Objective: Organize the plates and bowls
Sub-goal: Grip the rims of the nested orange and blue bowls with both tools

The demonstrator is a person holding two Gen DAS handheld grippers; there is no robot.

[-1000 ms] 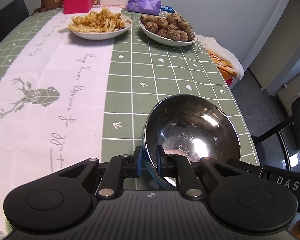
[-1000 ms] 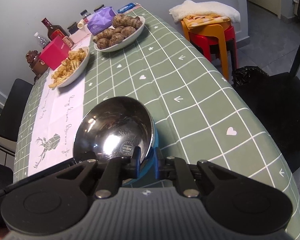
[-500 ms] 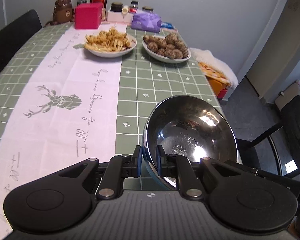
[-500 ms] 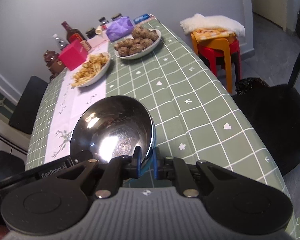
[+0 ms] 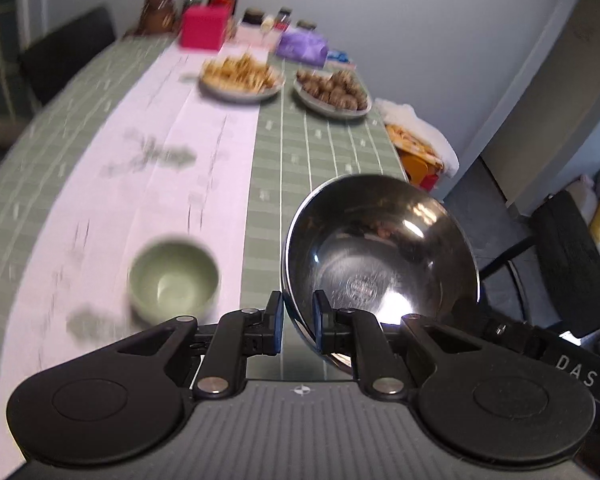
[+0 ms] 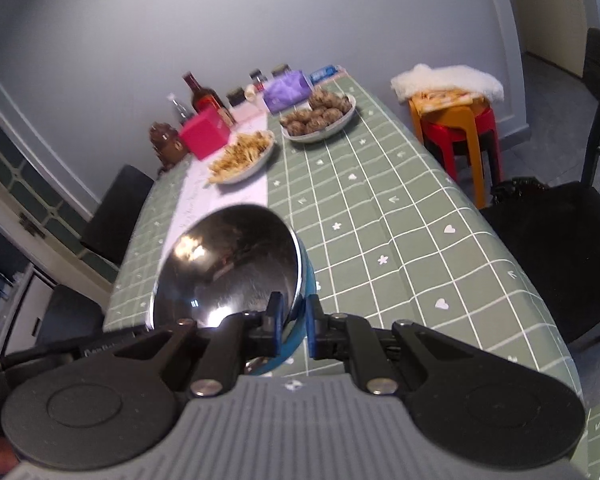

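A shiny steel bowl with a blue outer wall is held in the air above the near end of the table, tilted. My left gripper is shut on its left rim. My right gripper is shut on its right rim; the bowl shows in the right wrist view. A small pale green bowl stands upright on the white runner, left of the steel bowl and below it. A plate of fries and a plate of brown round food sit at the far end.
The table has a green checked cloth with a white runner. A pink box, bottles, jars and a purple pack stand at the far edge. Stacked stools and black chairs stand beside the table.
Both grippers have lifted the steel bowl higher and pulled back from the table's far end. The view now takes in the green bowl at the left. The left view is blurred by motion.
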